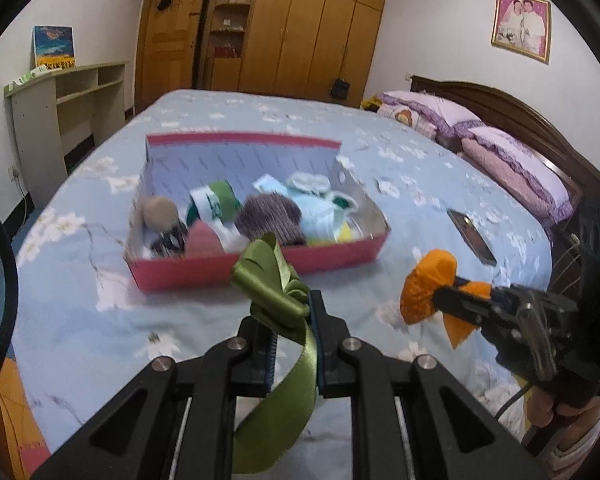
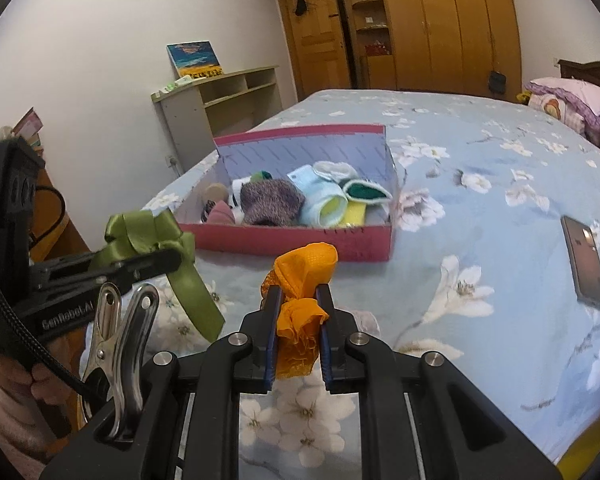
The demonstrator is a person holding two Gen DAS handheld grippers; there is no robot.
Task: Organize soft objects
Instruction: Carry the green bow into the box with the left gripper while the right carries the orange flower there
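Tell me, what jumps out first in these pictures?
Two bright bits of cloth held up over the blue flowery bed: a green ribbon pinched in the left claw and an orange cloth pinched in the right claw. Just behind them sits a pink box full of socks, with a phone lying to its right.

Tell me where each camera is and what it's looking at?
Left wrist: sits on the left gripper, shut on the green ribbon, facing the pink box on the bed; right gripper and a hand show.
Right wrist: sits on the right gripper, shut on the orange cloth, facing the same box; left gripper shows.
Shared: box, bed, phone, wardrobe.
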